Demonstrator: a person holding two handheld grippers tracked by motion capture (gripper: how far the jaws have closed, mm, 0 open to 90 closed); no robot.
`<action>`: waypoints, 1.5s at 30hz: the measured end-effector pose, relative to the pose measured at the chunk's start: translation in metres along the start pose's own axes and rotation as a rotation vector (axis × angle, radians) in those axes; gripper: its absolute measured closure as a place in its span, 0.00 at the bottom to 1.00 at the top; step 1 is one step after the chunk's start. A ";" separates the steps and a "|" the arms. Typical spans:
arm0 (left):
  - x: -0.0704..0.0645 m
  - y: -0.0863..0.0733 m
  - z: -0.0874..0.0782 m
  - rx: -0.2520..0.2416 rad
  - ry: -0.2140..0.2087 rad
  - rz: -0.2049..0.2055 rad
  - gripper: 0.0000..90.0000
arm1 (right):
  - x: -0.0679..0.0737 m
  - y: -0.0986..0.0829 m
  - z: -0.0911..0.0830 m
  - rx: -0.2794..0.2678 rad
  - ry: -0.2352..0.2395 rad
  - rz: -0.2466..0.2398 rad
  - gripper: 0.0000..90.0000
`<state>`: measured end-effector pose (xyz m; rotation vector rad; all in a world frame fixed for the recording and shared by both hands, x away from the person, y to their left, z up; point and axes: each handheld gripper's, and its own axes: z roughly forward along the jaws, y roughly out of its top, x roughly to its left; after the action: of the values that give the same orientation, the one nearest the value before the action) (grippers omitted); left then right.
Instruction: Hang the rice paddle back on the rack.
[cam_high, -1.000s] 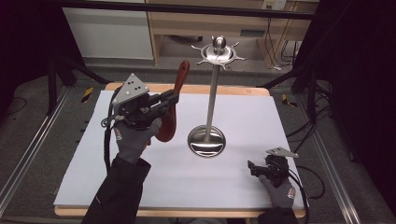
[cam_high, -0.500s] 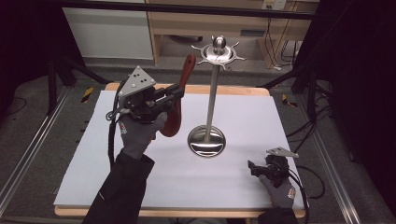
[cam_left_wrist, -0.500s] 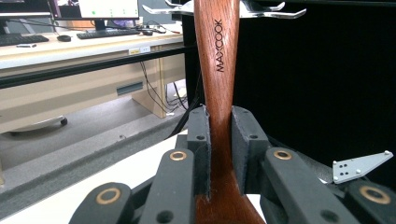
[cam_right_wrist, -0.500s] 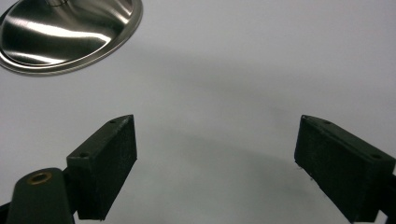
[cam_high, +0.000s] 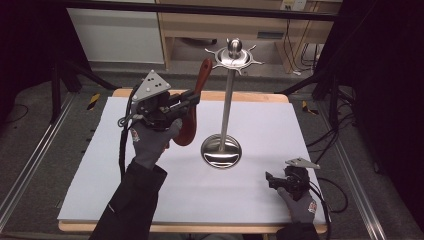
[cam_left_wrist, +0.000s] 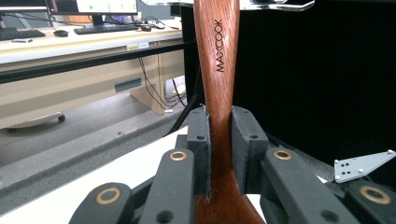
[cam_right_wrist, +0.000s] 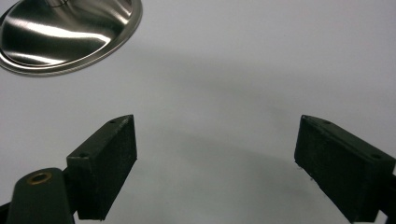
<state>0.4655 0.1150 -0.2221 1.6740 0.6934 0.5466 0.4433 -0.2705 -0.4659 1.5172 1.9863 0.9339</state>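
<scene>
White worktop (cam_high: 300, 125) | steel stand (cam_high: 227, 107) mid-worktop | left gripper (cam_high: 192, 99) fingers clamping wooden spoon (cam_high: 192, 107) | right gripper (cam_high: 271, 179) fingers spread, near front-right corner

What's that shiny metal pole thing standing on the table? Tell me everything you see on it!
The shiny silver metal stand looks like polished steel. It has a round dish-shaped base resting flat on the white table cover, a thin straight pole standing upright, and a disc on top with small prongs poking outward and a ball knob. Nothing hangs from it. The reddish-brown wooden utensil, tilted with its tip close to the disc, is clamped in the left gripper.
</scene>
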 end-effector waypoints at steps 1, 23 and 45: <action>0.000 0.000 0.001 0.004 -0.002 -0.002 0.87 | 0.000 0.000 0.000 0.000 0.002 0.001 0.15; 0.000 -0.002 0.017 0.023 -0.014 -0.004 0.87 | 0.000 0.000 0.000 0.003 0.004 0.009 0.15; 0.000 0.001 0.043 0.069 -0.008 0.001 0.87 | 0.000 0.000 0.000 0.003 0.004 0.010 0.15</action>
<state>0.4951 0.0847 -0.2299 1.7398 0.7128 0.5215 0.4433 -0.2700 -0.4658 1.5291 1.9855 0.9391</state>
